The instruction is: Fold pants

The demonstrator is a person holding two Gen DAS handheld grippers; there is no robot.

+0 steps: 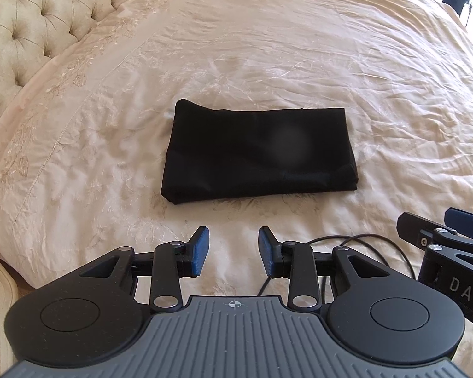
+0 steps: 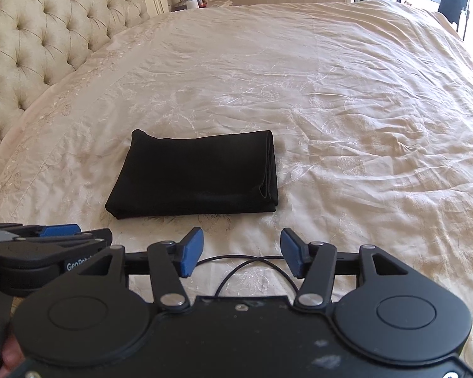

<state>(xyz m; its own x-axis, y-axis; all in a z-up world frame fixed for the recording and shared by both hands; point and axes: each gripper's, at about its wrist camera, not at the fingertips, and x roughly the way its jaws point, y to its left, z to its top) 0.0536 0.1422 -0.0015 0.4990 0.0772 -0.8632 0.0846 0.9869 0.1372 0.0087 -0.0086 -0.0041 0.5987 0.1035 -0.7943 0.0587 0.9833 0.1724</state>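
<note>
While the black pants (image 1: 258,152) lie folded into a compact rectangle on the cream bedspread (image 1: 347,63), both tools sit short of them with nothing held. No container is in view. Left gripper (image 1: 233,250): jaws parted with a moderate gap, empty, the pants directly ahead and apart from its blue pads (image 1: 201,250). Right gripper (image 2: 241,252): jaws parted wider, empty, the pants (image 2: 195,174) ahead and to its left. A black cable (image 2: 252,266) loops on the bedspread beneath the right gripper's fingers.
</note>
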